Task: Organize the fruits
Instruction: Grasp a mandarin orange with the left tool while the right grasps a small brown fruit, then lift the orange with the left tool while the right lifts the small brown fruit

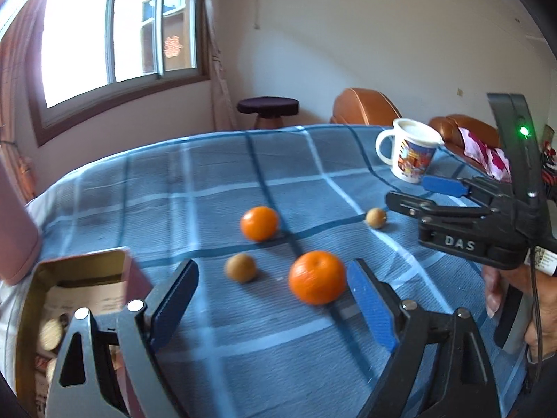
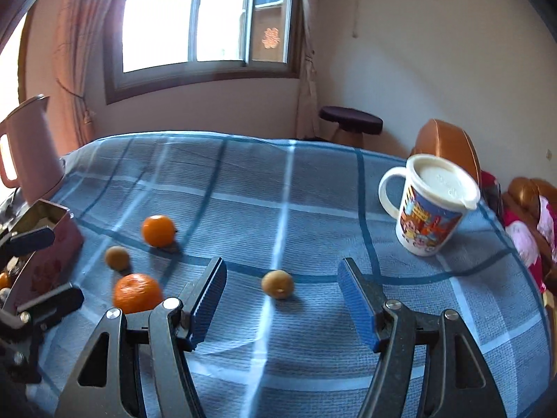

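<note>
Two oranges (image 1: 259, 223) (image 1: 316, 277) and two small brown round fruits (image 1: 241, 267) (image 1: 376, 217) lie on the blue checked cloth (image 1: 216, 188). My left gripper (image 1: 271, 299) is open; the nearer orange sits just ahead, close to its right pad (image 1: 369, 303). An open pink box (image 1: 80, 278) at the left holds some fruit. In the right wrist view my right gripper (image 2: 282, 299) is open, with a brown fruit (image 2: 277, 284) lying between its pads, untouched. The oranges (image 2: 158, 230) (image 2: 137, 293) and the other brown fruit (image 2: 117, 257) lie to its left.
A lidded cartoon mug (image 2: 428, 209) stands at the cloth's right side. A pink kettle (image 2: 31, 146) stands behind the box (image 2: 45, 244) at the left edge. A dark stool (image 2: 351, 122) and orange chairs (image 2: 445, 146) stand beyond the table.
</note>
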The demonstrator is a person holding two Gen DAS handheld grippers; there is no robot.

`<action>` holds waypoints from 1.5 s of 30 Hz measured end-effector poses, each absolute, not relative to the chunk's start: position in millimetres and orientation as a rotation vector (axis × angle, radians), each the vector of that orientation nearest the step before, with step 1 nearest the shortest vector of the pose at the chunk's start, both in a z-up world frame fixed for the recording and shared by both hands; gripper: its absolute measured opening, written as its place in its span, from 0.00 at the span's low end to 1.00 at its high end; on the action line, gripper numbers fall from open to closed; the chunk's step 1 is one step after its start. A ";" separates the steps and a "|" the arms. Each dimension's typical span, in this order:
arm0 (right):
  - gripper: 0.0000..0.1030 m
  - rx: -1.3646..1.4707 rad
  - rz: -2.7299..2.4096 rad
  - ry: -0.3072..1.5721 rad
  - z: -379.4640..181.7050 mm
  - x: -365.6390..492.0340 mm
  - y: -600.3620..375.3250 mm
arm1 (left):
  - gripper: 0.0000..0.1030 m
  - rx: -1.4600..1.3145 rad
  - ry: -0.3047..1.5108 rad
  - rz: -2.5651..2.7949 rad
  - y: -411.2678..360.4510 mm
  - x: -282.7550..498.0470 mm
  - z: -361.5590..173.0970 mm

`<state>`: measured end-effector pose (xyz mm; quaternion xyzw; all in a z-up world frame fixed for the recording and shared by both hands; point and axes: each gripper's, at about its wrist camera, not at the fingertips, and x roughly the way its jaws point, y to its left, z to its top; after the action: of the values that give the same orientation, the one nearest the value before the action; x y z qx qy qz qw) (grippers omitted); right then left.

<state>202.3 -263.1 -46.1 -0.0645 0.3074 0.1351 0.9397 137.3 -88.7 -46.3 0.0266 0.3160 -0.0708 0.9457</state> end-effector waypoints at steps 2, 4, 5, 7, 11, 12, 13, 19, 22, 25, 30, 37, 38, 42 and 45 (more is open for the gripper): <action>0.66 -0.100 0.261 0.656 -51.0 211.8 -270.1 | 0.83 0.061 0.661 -0.164 -99.0 145.4 -50.6; 0.66 -0.064 0.265 0.685 -56.6 220.9 -276.6 | 0.80 0.057 0.690 -0.191 -106.5 153.1 -56.0; 0.66 -0.061 0.267 0.695 -58.6 224.1 -277.4 | 0.80 0.056 0.703 -0.200 -109.2 156.2 -58.5; 0.62 -0.070 0.266 0.717 -62.8 230.4 -274.7 | 0.78 0.058 0.736 -0.213 -114.2 163.7 -64.6; 0.59 -0.082 0.290 0.759 -69.7 240.8 -266.5 | 0.66 0.060 0.782 -0.214 -114.1 172.9 -73.8; 0.58 -0.090 0.293 0.768 -71.9 243.2 -264.3 | 0.60 0.054 0.802 -0.224 -113.5 175.3 -76.6; 0.56 -0.098 0.300 0.786 -75.6 246.5 -261.5 | 0.56 0.046 0.819 -0.235 -113.4 176.8 -79.0; 0.34 -0.115 0.328 0.875 -91.2 259.9 -255.3 | 0.49 -0.003 0.853 -0.278 -110.0 182.2 -83.0; 0.28 -0.129 0.340 0.871 -90.7 256.2 -253.7 | 0.48 -0.028 0.843 -0.268 -104.6 181.8 -81.5; 0.28 -0.114 0.361 0.864 -88.9 250.6 -253.4 | 0.48 -0.054 0.813 -0.255 -98.0 178.4 -77.8; 0.28 -0.098 0.384 0.827 -82.9 233.4 -255.6 | 0.48 -0.041 0.748 -0.231 -96.3 170.1 -69.4; 0.28 -0.078 0.396 0.751 -72.4 210.7 -256.3 | 0.48 -0.054 0.682 -0.193 -86.1 160.1 -61.0; 0.28 -0.077 0.399 0.741 -70.9 208.2 -256.4 | 0.48 -0.060 0.674 -0.189 -84.2 158.9 -60.2; 0.29 -0.079 0.416 0.699 -66.4 197.8 -253.0 | 0.48 -0.076 0.636 -0.167 -77.9 152.1 -56.7; 0.29 -0.090 0.410 0.662 -62.3 188.3 -251.7 | 0.48 -0.070 0.613 -0.152 -76.6 147.0 -54.5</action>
<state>188.3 -251.7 -62.3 -0.0440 0.3228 0.1997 0.9241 147.0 -76.6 -54.5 -0.0346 0.3012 -0.0748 0.9500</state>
